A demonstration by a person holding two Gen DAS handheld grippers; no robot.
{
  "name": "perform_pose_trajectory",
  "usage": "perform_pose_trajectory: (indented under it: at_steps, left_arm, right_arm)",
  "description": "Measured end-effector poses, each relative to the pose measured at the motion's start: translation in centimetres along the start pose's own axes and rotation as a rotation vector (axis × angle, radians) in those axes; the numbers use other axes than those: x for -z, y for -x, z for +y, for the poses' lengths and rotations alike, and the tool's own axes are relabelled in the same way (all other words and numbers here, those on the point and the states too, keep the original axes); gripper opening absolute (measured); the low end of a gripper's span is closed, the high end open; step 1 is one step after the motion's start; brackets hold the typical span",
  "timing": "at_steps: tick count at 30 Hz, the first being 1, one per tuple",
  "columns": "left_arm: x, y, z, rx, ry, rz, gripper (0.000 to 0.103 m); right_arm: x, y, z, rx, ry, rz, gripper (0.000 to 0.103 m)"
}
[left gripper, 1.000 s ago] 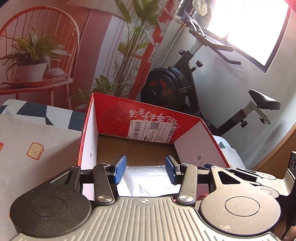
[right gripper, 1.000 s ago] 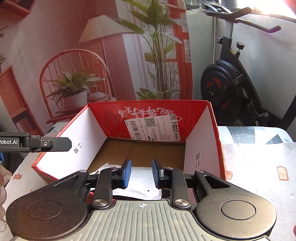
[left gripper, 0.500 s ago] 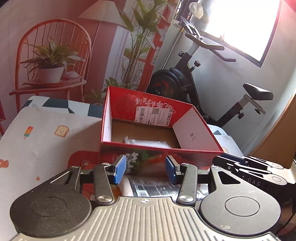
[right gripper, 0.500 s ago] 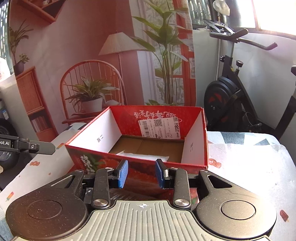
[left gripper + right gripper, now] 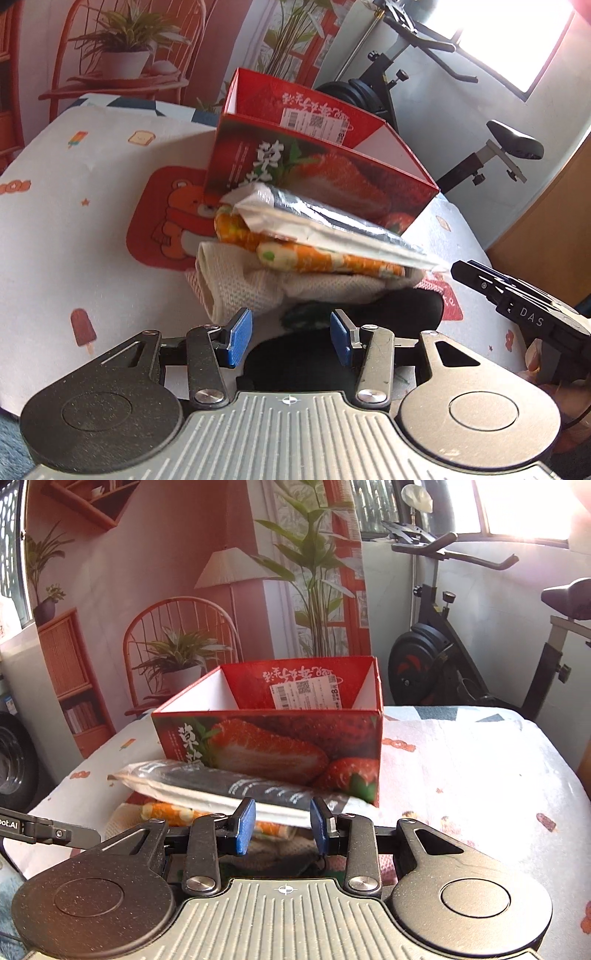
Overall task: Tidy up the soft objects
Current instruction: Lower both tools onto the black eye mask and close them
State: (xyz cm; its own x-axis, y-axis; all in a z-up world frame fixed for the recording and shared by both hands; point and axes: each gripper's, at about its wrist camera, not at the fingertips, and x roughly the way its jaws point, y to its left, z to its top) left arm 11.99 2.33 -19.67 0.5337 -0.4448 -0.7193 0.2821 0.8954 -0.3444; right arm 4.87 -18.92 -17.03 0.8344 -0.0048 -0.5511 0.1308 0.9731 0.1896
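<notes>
Here both claws, left (image 5: pixel 288 341) and right (image 5: pixel 282 825), tilt downward at the soft pile (image 5: pixel 295 258), unclenched, grasping nothing.

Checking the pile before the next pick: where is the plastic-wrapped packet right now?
In both wrist views the packet lies on top of the pile, over the orange cloth, just in front of the red box on the table.

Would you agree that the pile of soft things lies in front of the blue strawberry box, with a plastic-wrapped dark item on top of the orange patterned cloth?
Not quite: the strawberry box is red, not blue, as the right wrist view shows. The rest holds: the pile lies in front of it, with the plastic-wrapped dark item on top of the orange patterned cloth.
</notes>
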Motion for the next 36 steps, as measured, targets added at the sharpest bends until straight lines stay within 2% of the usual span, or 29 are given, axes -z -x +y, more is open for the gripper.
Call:
perform_pose_trajectory:
  at_steps: [8, 15, 23, 28, 33, 34, 35, 36]
  left_arm:
    - [1.7, -2.8, 1.2, -0.006, 0.064, 0.104, 0.048]
    - [2.7, -4.3, 2.2, -0.001, 0.116, 0.183, 0.050]
    - [3.2, -5.8, 2.7, -0.023, 0.131, 0.229, 0.051]
    - [2.6, -6.6, 2.1, -0.018, 0.082, 0.230, 0.060]
    - [1.8, -7.7, 0.5, -0.051, -0.006, 0.228, 0.060]
    - [1.7, -7.8, 0.3, -0.064, -0.019, 0.222, 0.058]
    - [1.7, -7.8, 0.0, -0.078, -0.033, 0.213, 0.050]
    - [1.7, -7.9, -0.2, -0.096, -0.051, 0.208, 0.046]
  right_arm:
    - [2.3, -1.9, 0.2, 0.030, 0.034, 0.096, 0.030]
    - [4.4, -3.1, -0.1, 0.019, 0.015, 0.199, 0.028]
    - [4.6, -3.3, -0.4, 0.008, -0.005, 0.209, 0.028]
    - [4.6, -3.4, -0.5, 0.003, -0.012, 0.214, 0.028]
    - [4.6, -3.4, -0.4, 0.001, -0.016, 0.215, 0.028]
    - [4.6, -3.4, -0.4, 0.001, -0.017, 0.215, 0.028]
    - [4.6, -3.4, -0.4, -0.001, -0.018, 0.214, 0.028]
    - [4.6, -3.4, -0.5, -0.001, -0.020, 0.214, 0.028]
